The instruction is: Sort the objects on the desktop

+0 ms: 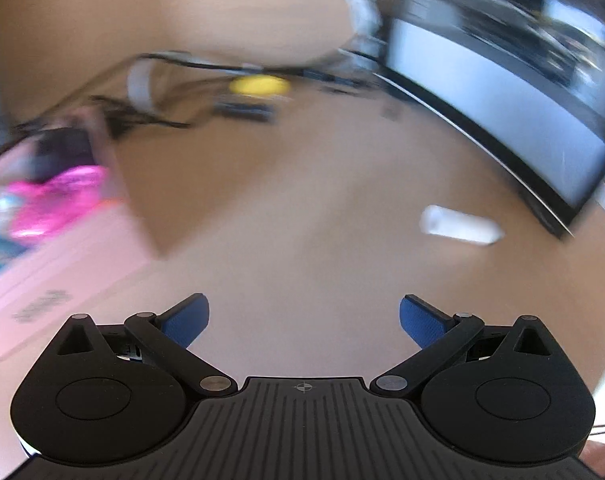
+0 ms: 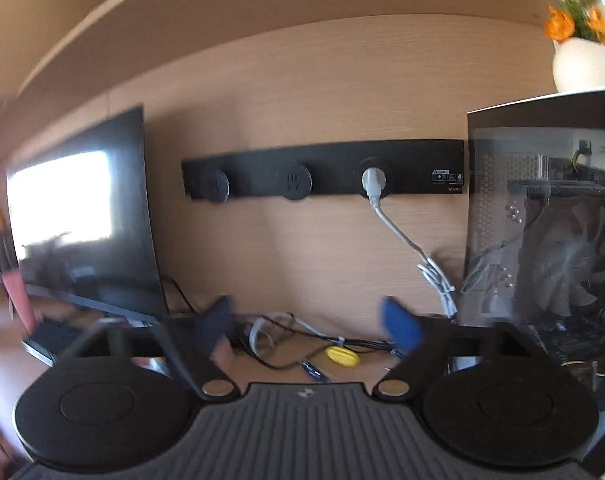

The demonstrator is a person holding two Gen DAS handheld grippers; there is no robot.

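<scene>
White and tube-shaped, the small cylinder (image 1: 460, 225) lies on the worktop (image 1: 302, 208) at right of centre, ahead-right of the left hand-held gripper (image 1: 304, 320), its long axis roughly crosswise. Both hand-held grippers, including the right (image 2: 308, 326), gape wide and empty; the left looks nearer.

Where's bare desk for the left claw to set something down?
Bare wood lies ahead of the open left claw, between the cardboard box and the white cylinder by the curved monitor. The back edge is crowded: black cables, a yellow oval object.
</scene>
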